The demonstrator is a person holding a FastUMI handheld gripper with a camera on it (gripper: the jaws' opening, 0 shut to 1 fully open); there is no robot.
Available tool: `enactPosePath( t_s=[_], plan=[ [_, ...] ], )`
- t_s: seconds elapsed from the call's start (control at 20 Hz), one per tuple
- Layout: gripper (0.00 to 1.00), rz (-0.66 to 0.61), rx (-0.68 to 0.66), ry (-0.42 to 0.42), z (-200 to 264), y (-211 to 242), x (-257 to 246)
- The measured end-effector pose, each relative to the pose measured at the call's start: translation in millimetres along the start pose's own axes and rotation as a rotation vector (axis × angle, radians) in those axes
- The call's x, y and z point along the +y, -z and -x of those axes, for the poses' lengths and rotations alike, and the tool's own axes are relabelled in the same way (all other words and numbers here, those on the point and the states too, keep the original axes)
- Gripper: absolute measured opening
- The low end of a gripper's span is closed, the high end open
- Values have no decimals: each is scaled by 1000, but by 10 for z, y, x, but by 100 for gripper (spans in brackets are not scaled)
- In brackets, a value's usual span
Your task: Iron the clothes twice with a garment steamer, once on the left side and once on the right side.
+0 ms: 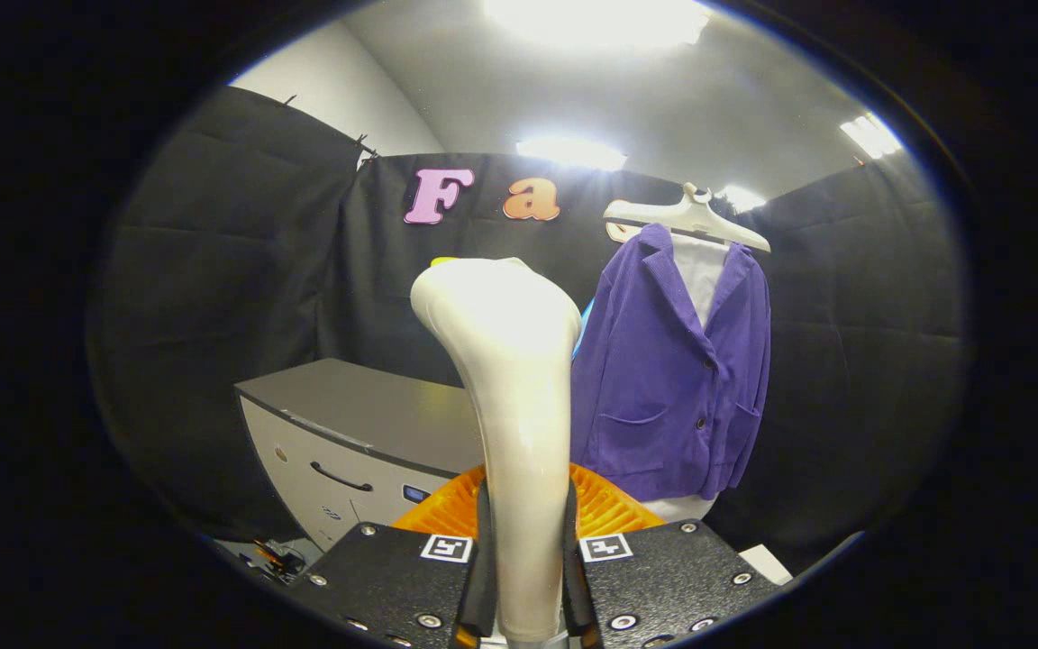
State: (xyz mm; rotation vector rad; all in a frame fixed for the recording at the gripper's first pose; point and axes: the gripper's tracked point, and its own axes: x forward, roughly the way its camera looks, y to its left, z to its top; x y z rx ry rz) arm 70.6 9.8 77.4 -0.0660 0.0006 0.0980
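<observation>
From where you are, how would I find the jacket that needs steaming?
Look at the black cloth wall beyond the grey cabinet. A white hanger hangs there, past the cream steamer gripped between the gripper fingers. The purple jacket hangs on it, over a white shirt: the only purple garment here.

jacket (672, 379) left edge behind steamer (510, 397)
</observation>
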Motion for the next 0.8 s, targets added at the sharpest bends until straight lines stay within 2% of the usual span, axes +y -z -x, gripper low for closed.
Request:
enactPosePath(
  t_s=[0.25,0.4,0.8],
  plan=[
    [29,-35,-25,12,202,4,-145],
    [29,-13,-38,9,344,13,-208],
    [30,7,-10,-15,632,204,-53]
  ],
)
